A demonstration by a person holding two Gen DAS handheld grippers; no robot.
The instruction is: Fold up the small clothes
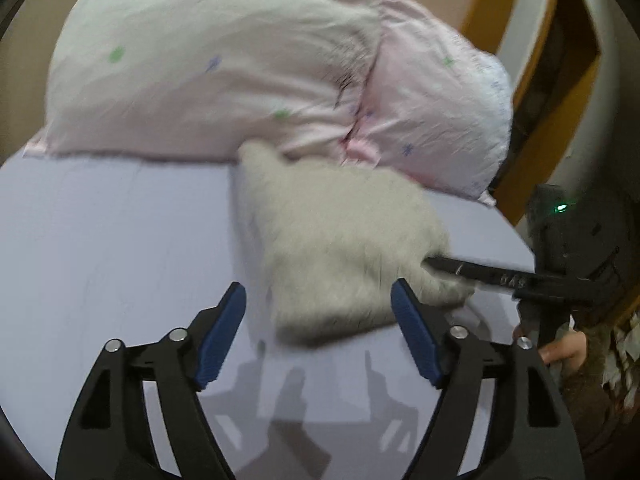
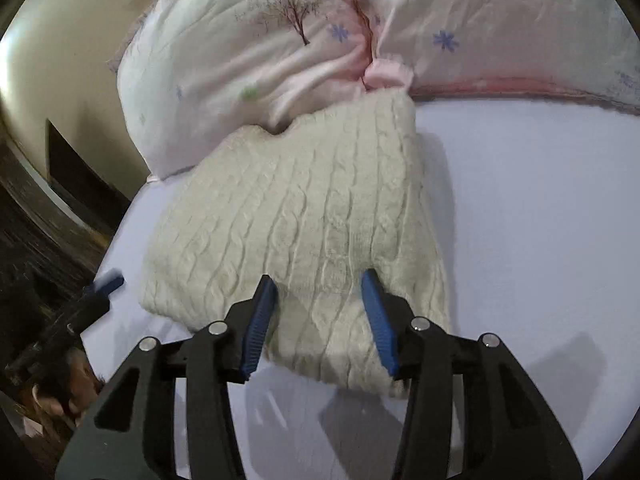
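A cream cable-knit sweater [image 2: 304, 220] lies folded into a compact rectangle on the lavender sheet [image 2: 540, 240]; it also shows in the left wrist view [image 1: 340, 240], blurred. My right gripper [image 2: 320, 296] is open, its blue pads just above the sweater's near edge, holding nothing. In the left wrist view the right gripper [image 1: 448, 266] reaches the sweater's right edge. My left gripper [image 1: 318, 300] is open and empty, hovering near the sweater's near-left corner; its tip shows in the right wrist view [image 2: 108, 282] at the left.
A pink and white floral duvet [image 2: 320, 40] is piled behind the sweater and touches its far edge; it also shows in the left wrist view [image 1: 240, 72]. The bed's edge drops off beside the sweater toward a dark floor [image 2: 40, 240]. A wooden door frame [image 1: 516, 8] stands beyond.
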